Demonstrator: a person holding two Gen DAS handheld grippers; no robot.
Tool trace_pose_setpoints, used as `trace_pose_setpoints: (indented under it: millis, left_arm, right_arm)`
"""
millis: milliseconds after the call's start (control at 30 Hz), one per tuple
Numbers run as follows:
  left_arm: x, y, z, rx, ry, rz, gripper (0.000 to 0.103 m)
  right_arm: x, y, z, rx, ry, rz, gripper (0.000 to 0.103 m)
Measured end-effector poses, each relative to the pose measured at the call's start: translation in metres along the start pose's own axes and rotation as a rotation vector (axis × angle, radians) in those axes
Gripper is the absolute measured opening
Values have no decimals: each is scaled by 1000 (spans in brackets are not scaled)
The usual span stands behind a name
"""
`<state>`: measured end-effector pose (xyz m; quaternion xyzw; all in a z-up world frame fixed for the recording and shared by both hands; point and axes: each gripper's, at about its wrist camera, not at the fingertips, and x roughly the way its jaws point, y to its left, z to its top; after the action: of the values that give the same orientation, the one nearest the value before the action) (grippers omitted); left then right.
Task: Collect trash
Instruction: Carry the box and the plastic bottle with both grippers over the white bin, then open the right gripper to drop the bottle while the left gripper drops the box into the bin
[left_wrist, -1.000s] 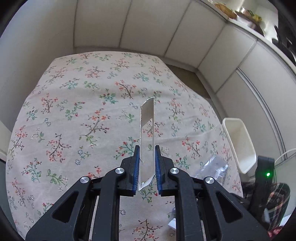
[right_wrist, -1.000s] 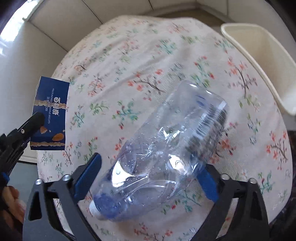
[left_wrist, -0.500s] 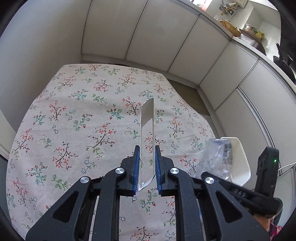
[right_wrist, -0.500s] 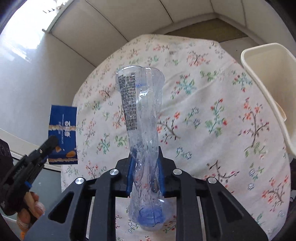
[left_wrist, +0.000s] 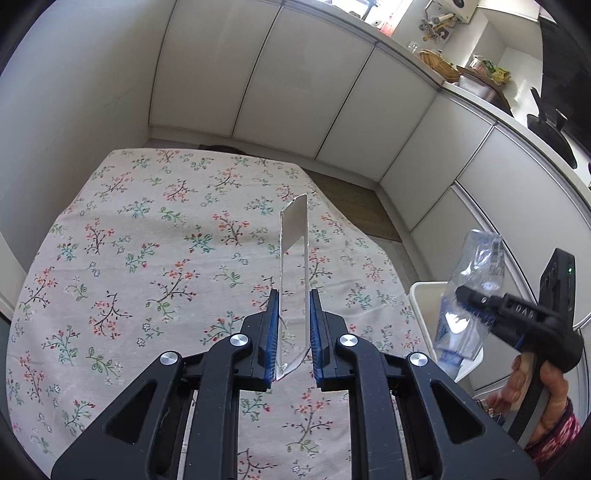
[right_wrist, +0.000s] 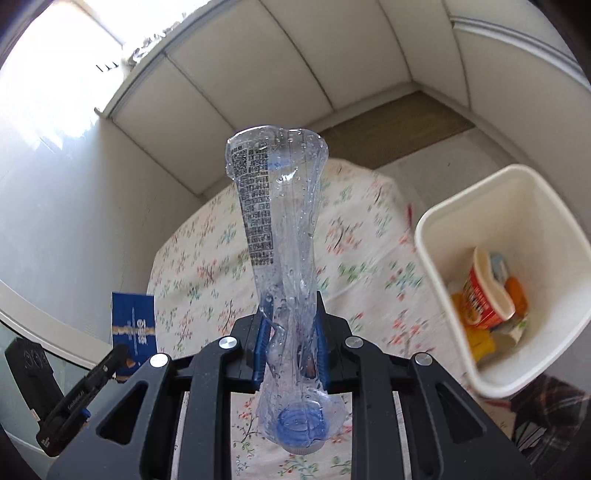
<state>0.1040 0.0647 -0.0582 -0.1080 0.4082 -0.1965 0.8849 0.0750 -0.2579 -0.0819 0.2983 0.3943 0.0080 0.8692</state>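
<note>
The right gripper (right_wrist: 288, 332) has its jaws clamped on a clear plastic bottle (right_wrist: 277, 229), squeezing the waist flat. The bottle stands up out of the jaws with its blue cap (right_wrist: 297, 430) at the near end, below the fingers, and its base pointing away. A printed label runs down its left side. It is held in the air above the flowered tablecloth (right_wrist: 207, 266), to the left of a cream bin (right_wrist: 436, 266) that stands beside the table's right edge. Inside the bin lie a red and white cup (right_wrist: 487, 295) and some orange and yellow wrappers.

The left gripper (left_wrist: 293, 332) has its jaws closed on a flat blue box (right_wrist: 133, 325), seen edge-on from its own camera as a thin pale strip (left_wrist: 293, 258) rising between the fingers. It too is held clear of the cloth, at the near left of the table. In the left view a hand (left_wrist: 543, 391) holds the right gripper's handle at the far right, with the bottle over the bin's near rim
</note>
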Motion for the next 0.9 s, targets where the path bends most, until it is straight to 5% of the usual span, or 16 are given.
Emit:
trace_pose_setpoints:
  millis: [467,900]
  left_arm:
    - [19,-72,-6,23,0,-42,15]
    - [48,-165,1,119,9,-114,15]
  right_arm:
    - [-88,-77,66,-62,-182,-152,21]
    - [-93,-124,69,-167,-227,-282,23]
